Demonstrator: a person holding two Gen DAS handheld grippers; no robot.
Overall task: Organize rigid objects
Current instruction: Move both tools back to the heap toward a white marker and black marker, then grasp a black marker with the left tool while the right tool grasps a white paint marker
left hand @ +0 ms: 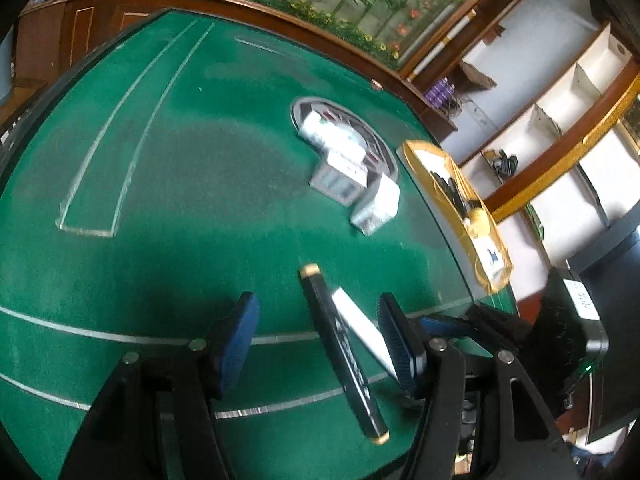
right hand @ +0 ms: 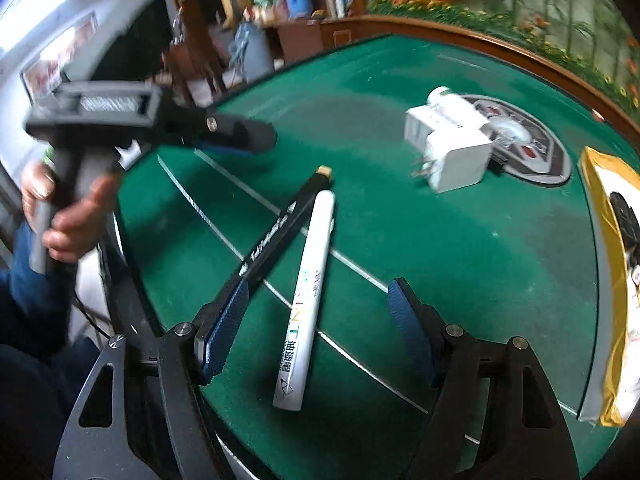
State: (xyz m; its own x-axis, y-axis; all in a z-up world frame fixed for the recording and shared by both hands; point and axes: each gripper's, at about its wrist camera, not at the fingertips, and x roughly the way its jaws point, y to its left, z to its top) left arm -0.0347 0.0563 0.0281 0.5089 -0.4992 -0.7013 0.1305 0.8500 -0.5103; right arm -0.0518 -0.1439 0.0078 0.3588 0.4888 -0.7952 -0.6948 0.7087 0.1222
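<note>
Right wrist view: both grippers, right gripper [right hand: 316,324] and left gripper [right hand: 240,140], gape empty; white marker pen [right hand: 306,300] and black pen [right hand: 280,228] lie unsorted mid green-felt bench [right hand: 460,260].

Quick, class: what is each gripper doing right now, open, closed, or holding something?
Left gripper: open, holding nothing; the black marker and white marker lie on the table between its fingers.
Right gripper: open, empty, over the white marker.
</note>
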